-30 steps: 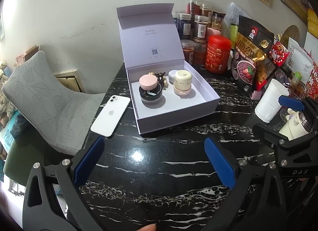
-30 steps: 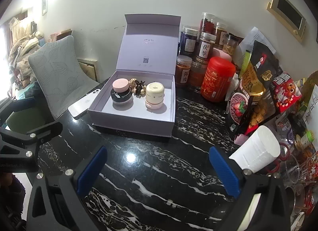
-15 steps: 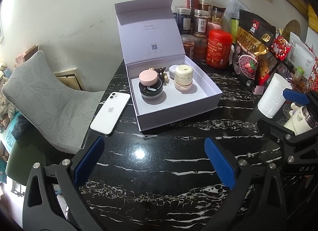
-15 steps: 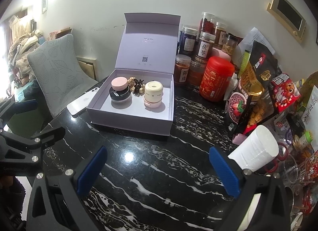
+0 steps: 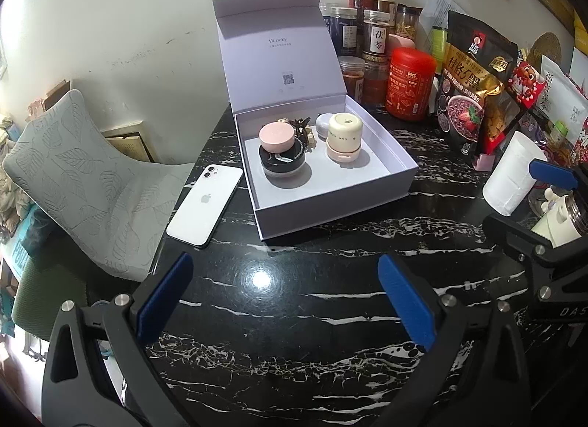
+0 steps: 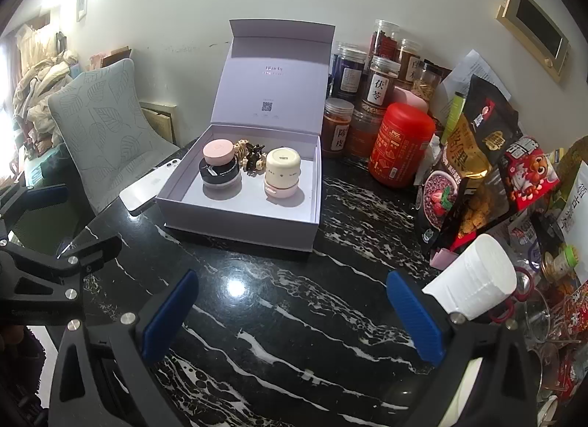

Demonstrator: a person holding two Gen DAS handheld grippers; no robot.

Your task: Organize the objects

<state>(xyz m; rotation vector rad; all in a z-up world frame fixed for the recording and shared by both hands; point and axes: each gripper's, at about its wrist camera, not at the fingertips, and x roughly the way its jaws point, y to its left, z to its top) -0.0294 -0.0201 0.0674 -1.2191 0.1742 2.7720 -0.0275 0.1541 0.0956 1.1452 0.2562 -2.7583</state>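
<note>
both fingers spread wide, empty, well short of the gift box.

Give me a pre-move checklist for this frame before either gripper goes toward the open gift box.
1. Left gripper open, holding nothing: ok.
2. Right gripper open, holding nothing: ok.
3. Gift box lid upright: ok.
4. Pink-lidded jar and cream canister upright inside the box: ok.
5. Bare table between grippers and box: ok.
6. White phone overhanging the table edge: cannot tell.
</note>
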